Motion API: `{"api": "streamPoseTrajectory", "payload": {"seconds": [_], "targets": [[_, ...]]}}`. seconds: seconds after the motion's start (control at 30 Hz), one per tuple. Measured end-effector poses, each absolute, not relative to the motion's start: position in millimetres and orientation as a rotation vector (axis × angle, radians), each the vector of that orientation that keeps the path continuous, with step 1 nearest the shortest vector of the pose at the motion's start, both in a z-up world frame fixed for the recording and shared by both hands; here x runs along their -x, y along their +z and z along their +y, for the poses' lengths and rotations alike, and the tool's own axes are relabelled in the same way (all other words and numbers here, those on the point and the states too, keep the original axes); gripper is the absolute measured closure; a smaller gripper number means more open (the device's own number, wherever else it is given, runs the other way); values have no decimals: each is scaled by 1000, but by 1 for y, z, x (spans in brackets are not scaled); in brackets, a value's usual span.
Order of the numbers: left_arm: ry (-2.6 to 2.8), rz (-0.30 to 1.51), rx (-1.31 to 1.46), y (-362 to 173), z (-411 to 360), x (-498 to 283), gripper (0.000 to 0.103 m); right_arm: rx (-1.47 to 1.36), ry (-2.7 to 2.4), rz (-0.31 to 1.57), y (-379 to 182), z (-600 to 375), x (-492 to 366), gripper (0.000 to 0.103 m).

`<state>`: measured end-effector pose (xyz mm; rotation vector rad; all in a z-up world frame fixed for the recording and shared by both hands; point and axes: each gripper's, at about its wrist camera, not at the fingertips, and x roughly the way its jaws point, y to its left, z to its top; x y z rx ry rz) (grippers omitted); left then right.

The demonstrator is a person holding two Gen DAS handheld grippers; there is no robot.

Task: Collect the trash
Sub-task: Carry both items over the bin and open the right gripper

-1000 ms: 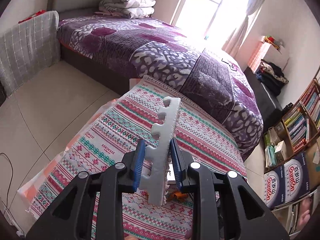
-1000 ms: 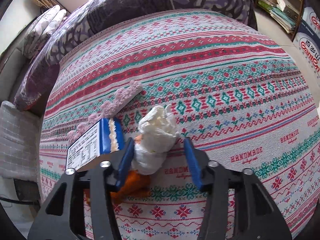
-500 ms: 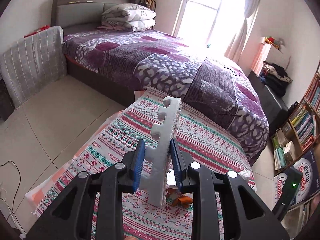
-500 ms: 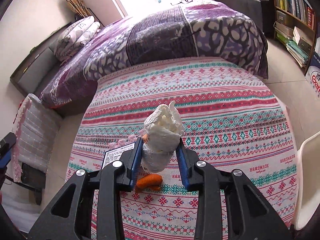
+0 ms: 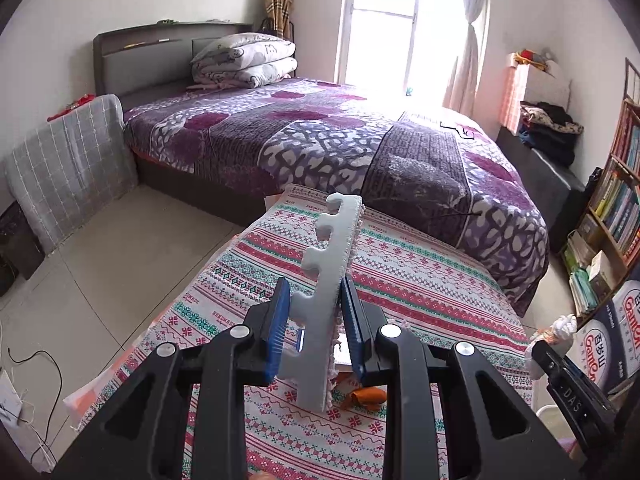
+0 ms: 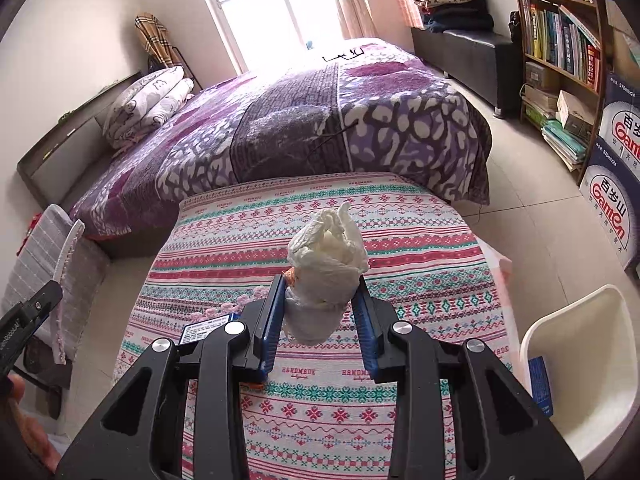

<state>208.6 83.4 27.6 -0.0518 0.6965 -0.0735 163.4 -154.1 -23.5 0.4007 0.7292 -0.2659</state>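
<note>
Crumpled tissue clamped in right hand-held gripper; left hand-held gripper clamps foam strip.

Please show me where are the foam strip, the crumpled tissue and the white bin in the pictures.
foam strip (image 5: 334, 256), left wrist view, middle of its flat grey face.
crumpled tissue (image 6: 326, 264), right wrist view, centre of the wad.
white bin (image 6: 576, 364), right wrist view, inner wall.

Daylight floods in from the far window, blowing out to white glare. Frames are sharp; fisheye bends and darkens the corners.
</note>
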Motion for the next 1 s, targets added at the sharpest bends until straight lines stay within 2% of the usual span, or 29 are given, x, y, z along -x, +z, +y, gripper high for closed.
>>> {"api": "streamPoseTrajectory", "payload": {"seconds": [0.43,1.0], "targets": [[-122,735,-45,2,39,-193,76,-365,-327,701,-31,-188,-135,71],[-208,700,-86,9,-16,-172,76,-336,-379,667,-18,-221,-104,71]]}}
